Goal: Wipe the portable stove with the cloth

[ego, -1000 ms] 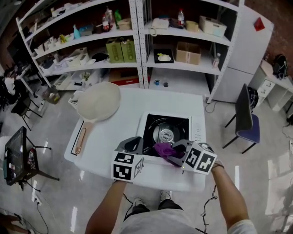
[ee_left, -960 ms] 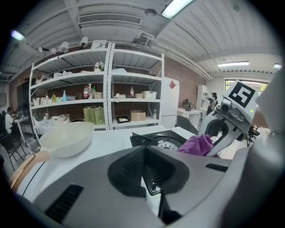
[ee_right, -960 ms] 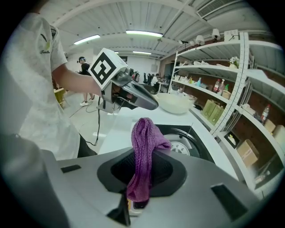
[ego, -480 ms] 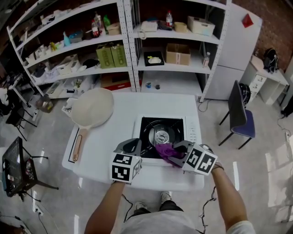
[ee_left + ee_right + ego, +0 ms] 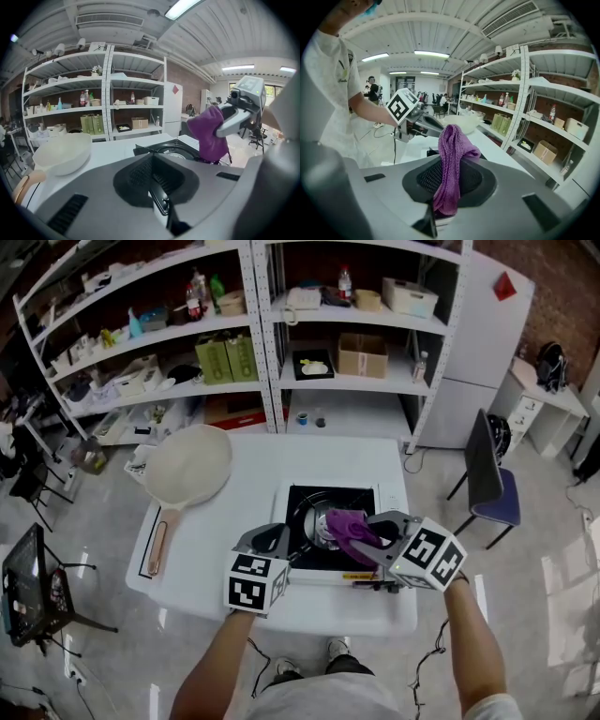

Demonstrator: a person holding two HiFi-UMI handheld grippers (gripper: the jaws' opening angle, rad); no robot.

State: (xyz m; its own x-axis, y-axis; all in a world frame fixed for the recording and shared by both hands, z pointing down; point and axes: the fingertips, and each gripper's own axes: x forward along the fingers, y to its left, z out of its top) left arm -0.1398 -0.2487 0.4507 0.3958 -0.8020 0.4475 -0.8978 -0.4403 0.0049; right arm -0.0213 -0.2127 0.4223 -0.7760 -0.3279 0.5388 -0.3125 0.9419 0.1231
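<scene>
The portable stove is a black-topped unit with a white rim on the white table, also seen low in the left gripper view. My right gripper is shut on a purple cloth, which hangs in the air above the stove's front right part. The cloth droops from the jaws in the right gripper view and dangles in the left gripper view. My left gripper is shut and empty at the stove's front left corner.
A cream frying pan with a pale wooden handle lies at the left of the table. White shelving stands behind the table, and a dark chair is to the right.
My right gripper has lifted the purple cloth off the stove's front and carried it up and slightly back. The left gripper has stayed in place.
</scene>
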